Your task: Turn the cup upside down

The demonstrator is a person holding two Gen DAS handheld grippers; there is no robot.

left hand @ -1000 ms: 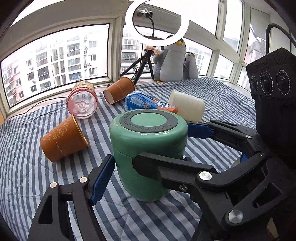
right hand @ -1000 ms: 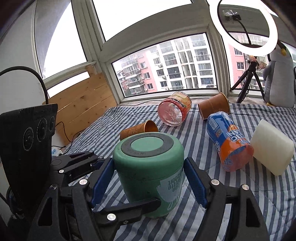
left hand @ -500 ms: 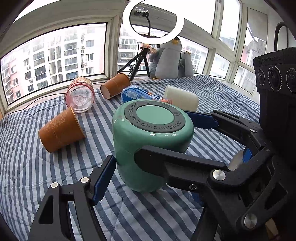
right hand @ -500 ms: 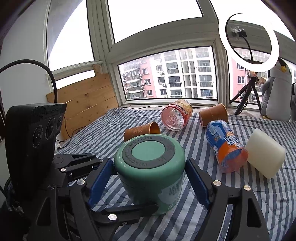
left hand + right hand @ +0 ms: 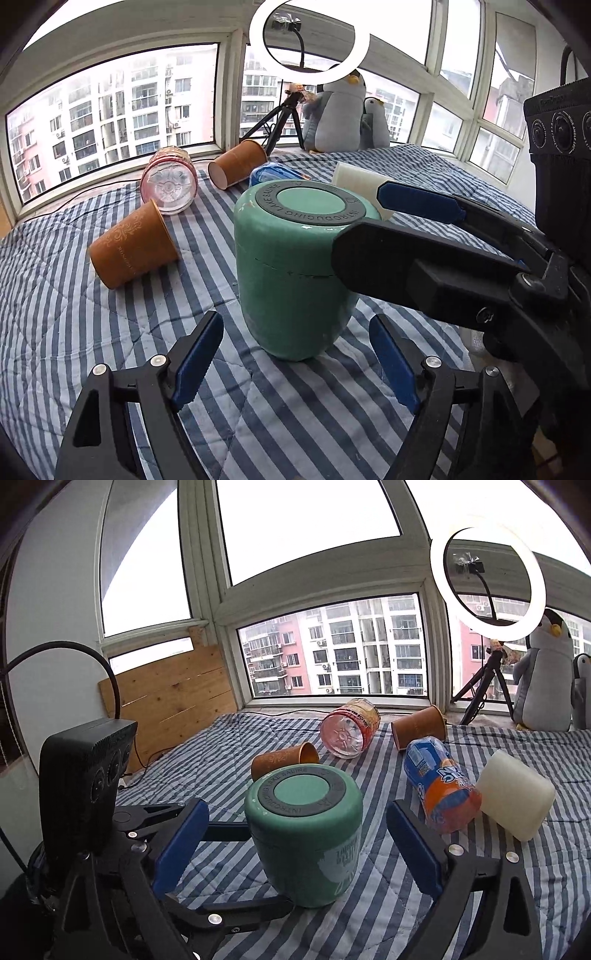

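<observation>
My left gripper (image 5: 295, 363) and right gripper (image 5: 297, 845) have both pulled back, jaws spread wide and empty, leaving the green cup (image 5: 301, 266) standing base-up on the near bedspread (image 5: 74, 314), apparently flipped.

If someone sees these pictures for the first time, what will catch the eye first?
The green cup stands upside down on the striped blanket, in the middle, between the open left gripper and right gripper. Behind it lie orange paper cups, and a bright ring light stands at the window.
</observation>
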